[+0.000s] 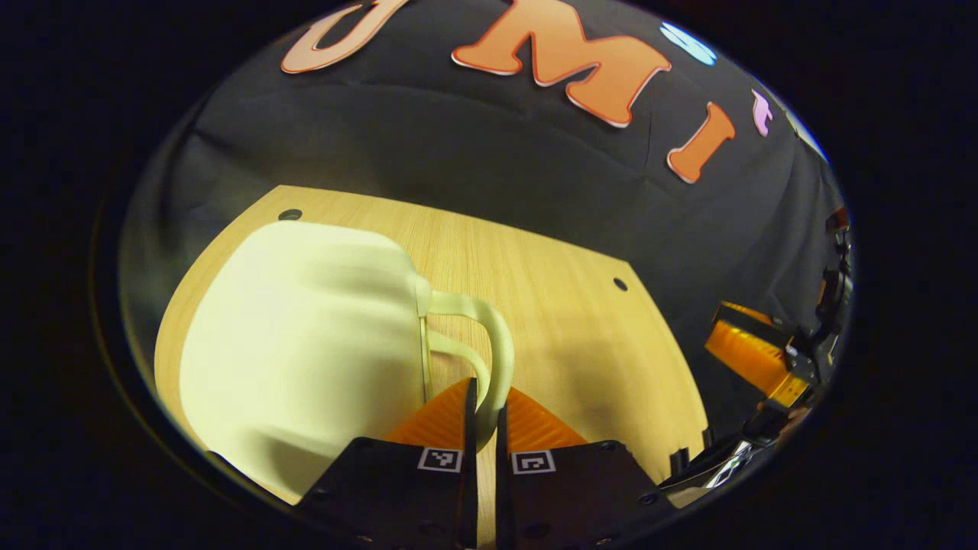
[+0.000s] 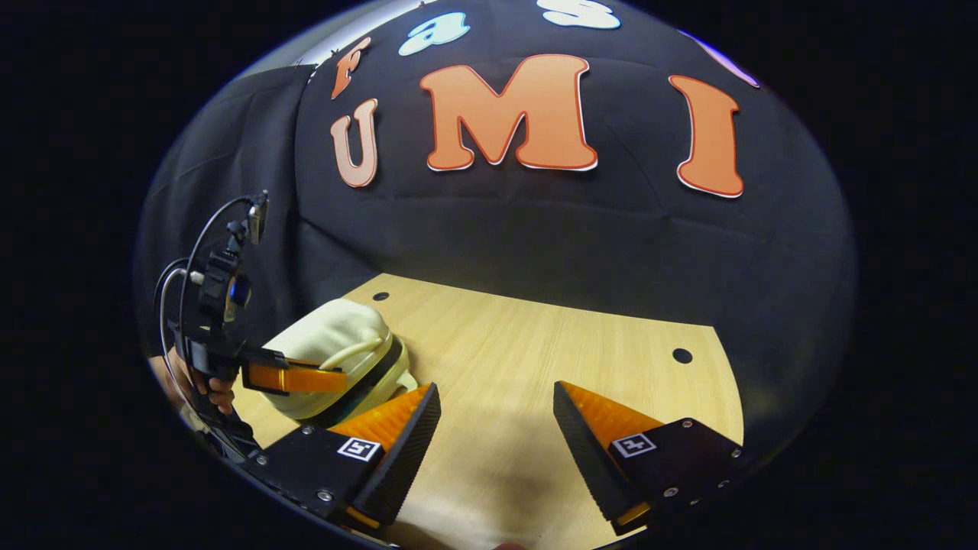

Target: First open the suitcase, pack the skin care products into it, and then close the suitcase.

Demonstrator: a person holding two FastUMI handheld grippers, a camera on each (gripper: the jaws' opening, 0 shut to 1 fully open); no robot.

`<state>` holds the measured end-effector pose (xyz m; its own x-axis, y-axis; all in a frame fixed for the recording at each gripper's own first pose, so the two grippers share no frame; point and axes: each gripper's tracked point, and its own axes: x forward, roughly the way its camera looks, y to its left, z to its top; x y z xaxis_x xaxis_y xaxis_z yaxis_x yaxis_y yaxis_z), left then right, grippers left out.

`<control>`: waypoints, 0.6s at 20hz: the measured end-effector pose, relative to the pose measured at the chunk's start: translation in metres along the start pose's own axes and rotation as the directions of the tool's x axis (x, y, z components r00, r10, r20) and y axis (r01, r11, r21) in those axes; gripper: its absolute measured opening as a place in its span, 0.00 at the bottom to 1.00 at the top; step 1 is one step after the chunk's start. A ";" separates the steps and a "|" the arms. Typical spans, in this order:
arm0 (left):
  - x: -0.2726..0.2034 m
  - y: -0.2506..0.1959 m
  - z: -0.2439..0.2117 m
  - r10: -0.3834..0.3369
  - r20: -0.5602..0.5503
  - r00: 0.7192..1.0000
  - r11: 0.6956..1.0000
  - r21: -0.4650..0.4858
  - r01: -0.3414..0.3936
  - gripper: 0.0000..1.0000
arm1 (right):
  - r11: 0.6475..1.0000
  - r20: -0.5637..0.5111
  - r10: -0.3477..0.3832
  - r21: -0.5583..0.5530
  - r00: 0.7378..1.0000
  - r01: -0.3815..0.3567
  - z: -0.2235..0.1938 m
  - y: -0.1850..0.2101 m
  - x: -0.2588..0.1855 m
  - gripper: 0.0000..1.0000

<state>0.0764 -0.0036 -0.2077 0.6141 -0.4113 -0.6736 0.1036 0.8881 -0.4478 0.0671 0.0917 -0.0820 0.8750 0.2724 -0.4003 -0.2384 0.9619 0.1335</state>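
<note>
1. Two tongs, two different states: my left gripper is pinching the suitcase handle, both fingers pressed against the pale loop with almost no gap between them.
2. My right gripper is hanging spread wide, nothing between its fingers, bare table lying ahead of it.
3. From the right gripper view, the suitcase is sitting off beyond my left-hand finger, with the left gripper clamped at its handle.
4. I am judging the step as handling the suitcase by its handle; whether opening or closing, I cannot tell.
5. No skin care products are appearing ahead of either tong.
6. Next I would be keeping the pinch firm while bringing the free tong across.
</note>
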 end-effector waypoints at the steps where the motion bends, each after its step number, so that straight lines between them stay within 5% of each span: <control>1: 0.004 0.001 -0.008 0.021 -0.019 1.000 1.000 0.019 -0.021 0.09 | 1.000 -0.008 -0.004 -0.001 1.000 0.004 -0.004 -0.004 -0.001 0.94; 4: 0.010 0.003 -0.025 0.074 -0.070 0.995 0.994 0.082 -0.069 0.13 | 1.000 -0.006 -0.020 0.000 1.000 0.020 -0.007 -0.016 -0.004 0.94; 7: 0.013 -0.012 -0.032 0.061 -0.081 0.995 0.990 0.134 -0.050 0.36 | 0.999 0.000 -0.032 0.003 0.999 0.032 -0.008 -0.023 -0.008 0.94; 9: 0.010 -0.025 -0.035 0.039 -0.093 0.995 0.988 0.155 -0.024 0.34 | 0.999 0.019 -0.052 -0.008 0.998 0.052 -0.006 -0.030 -0.011 0.94; 10: 0.009 -0.033 -0.037 0.018 -0.105 0.994 0.986 0.169 0.000 0.60 | 0.998 0.038 -0.063 -0.020 0.997 0.064 -0.002 -0.032 -0.013 0.94; 12: 0.004 -0.049 -0.033 -0.011 -0.104 0.995 0.982 0.184 0.030 0.62 | 0.996 0.077 -0.079 -0.039 0.994 0.082 0.007 -0.036 -0.017 0.94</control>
<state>0.0479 -0.0556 -0.2073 0.5281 -0.4404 -0.7261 0.2645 0.8978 -0.3521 0.0636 0.0524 -0.0736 0.9210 0.1932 -0.3384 -0.1819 0.9812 0.0651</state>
